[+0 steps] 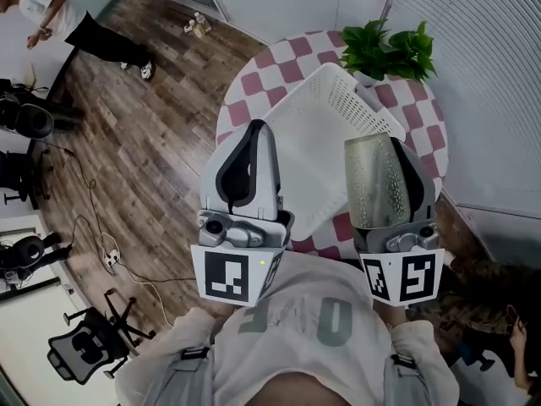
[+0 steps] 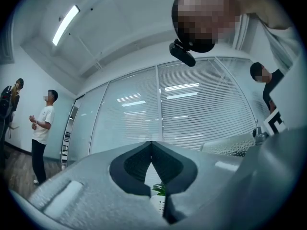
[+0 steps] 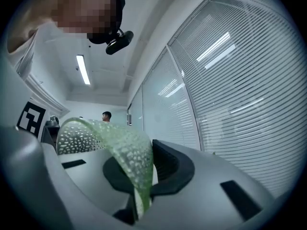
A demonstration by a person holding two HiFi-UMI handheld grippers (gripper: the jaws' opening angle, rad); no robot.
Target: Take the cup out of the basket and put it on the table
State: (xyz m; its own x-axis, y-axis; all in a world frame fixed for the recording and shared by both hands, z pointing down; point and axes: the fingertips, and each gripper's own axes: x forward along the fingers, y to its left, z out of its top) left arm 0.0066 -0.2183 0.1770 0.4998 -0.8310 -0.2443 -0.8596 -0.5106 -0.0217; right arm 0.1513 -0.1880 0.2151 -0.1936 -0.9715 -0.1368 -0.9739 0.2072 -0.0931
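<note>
A greenish, bumpy-textured glass cup point(image 1: 374, 181) is held up off the table, its wall pinched between the jaws of my right gripper point(image 1: 397, 157). In the right gripper view the cup point(image 3: 108, 143) curves up and to the left out of the right gripper point(image 3: 145, 150), which is shut on its rim wall. My left gripper point(image 1: 256, 130) is raised beside it, shut and empty; in the left gripper view its tips point(image 2: 151, 145) meet. The white perforated basket point(image 1: 317, 129) lies tilted on the round checkered table point(image 1: 254, 83), beyond both grippers.
A potted green plant point(image 1: 390, 49) stands at the table's far right edge, also seen as a plant point(image 2: 159, 189) below the left jaws. A person point(image 1: 51, 15) stands far left on the wood floor. Office chairs point(image 1: 84, 341) and cables are on the left. Window blinds point(image 1: 482, 74) run along the right.
</note>
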